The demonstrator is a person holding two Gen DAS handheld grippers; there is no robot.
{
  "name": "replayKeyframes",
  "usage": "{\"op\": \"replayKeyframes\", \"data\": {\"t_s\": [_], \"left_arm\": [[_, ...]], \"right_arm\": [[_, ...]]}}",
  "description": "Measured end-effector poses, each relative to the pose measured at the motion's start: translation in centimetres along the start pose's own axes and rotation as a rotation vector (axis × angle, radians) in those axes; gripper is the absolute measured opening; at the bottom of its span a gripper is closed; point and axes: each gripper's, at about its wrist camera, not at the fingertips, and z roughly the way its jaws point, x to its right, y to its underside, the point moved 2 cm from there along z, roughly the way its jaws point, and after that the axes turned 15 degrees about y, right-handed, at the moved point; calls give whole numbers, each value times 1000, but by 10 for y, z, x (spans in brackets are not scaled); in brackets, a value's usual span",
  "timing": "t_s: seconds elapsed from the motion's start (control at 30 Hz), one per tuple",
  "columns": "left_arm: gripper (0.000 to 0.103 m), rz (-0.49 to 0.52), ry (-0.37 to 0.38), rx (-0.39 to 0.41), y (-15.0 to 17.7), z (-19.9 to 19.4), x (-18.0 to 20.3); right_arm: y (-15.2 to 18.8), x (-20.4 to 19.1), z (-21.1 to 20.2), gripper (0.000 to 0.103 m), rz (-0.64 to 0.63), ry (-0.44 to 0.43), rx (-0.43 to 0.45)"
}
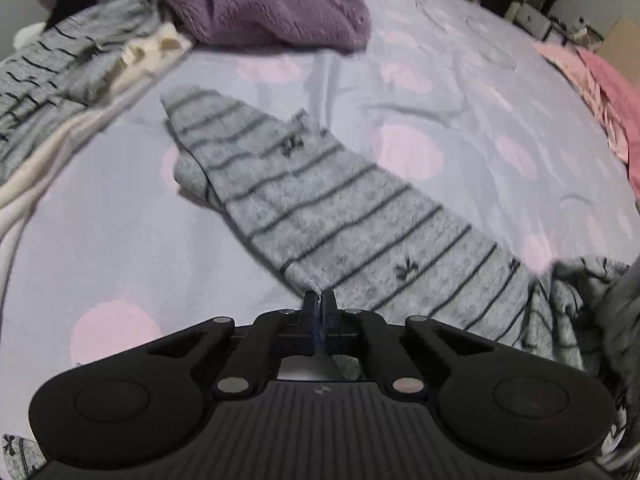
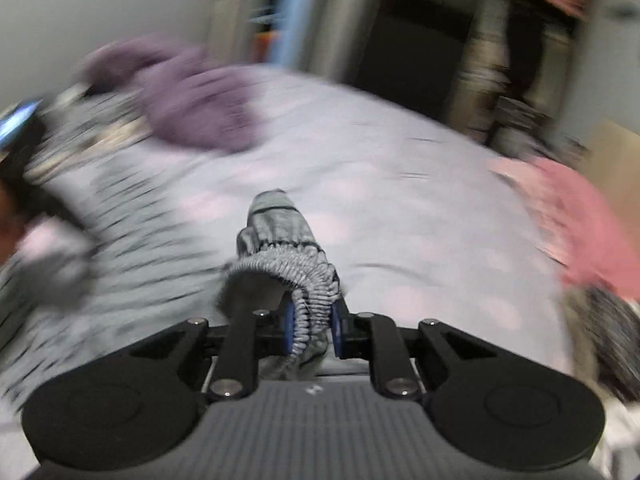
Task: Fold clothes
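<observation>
One grey fleece garment with thin dark stripes and small dark bow marks (image 1: 340,208) lies stretched diagonally across the lilac bedsheet with pale pink dots (image 1: 460,92), running from the upper left down towards the lower right, where it bunches into loose folds. The left gripper (image 1: 319,300) has its jaws pressed together on the near hem of this garment, so the cloth starts right at the jaw tips and spreads away from them. The right gripper (image 2: 313,320) is clamped on a gathered grey elastic cuff or waistband (image 2: 296,276), which loops up out of the jaws; grey fabric rises just beyond it. The right wrist view is heavily blurred, so I cannot tell whether this band belongs to the same striped garment.

Elsewhere on the bed there are three more heaps of clothing. One fluffy purple fleece piece (image 1: 260,4) lies at the far side. One pile of grey striped cloth mixed with cream fabric (image 1: 60,80) sits at the far left, just beside the purple piece. One pink garment (image 1: 612,100) lies at the right edge, well apart from the others.
</observation>
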Motion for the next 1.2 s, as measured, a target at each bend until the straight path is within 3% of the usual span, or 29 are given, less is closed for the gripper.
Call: {"op": "replayKeyframes", "data": {"t_s": [0.13,0.3,0.53,0.7,0.8,0.9,1.07,1.13,1.2], "left_arm": [[0,-14,15,125,-16,-34,2],[0,-72,59,311,-38,-103,1],[0,-122,103,556,-59,-212,-9],[0,-71,61,643,-65,-266,-13],[0,-9,-44,549,-70,-250,-17],[0,43,-149,439,-74,-227,-23],[0,17,-221,286,-77,-172,-44],[0,13,-218,273,-78,-166,-45],[0,11,-215,262,-78,-160,-46]], "right_arm": [[-1,60,1,19,139,169,-19],[-2,114,-18,18,246,304,1],[-13,182,-64,18,317,408,53],[-14,225,-91,18,373,415,45],[-1,236,-74,18,407,335,-39],[22,232,-31,20,479,239,-178],[67,205,43,23,543,146,-416],[70,195,52,28,478,172,-433],[67,195,48,30,460,190,-395]]}}
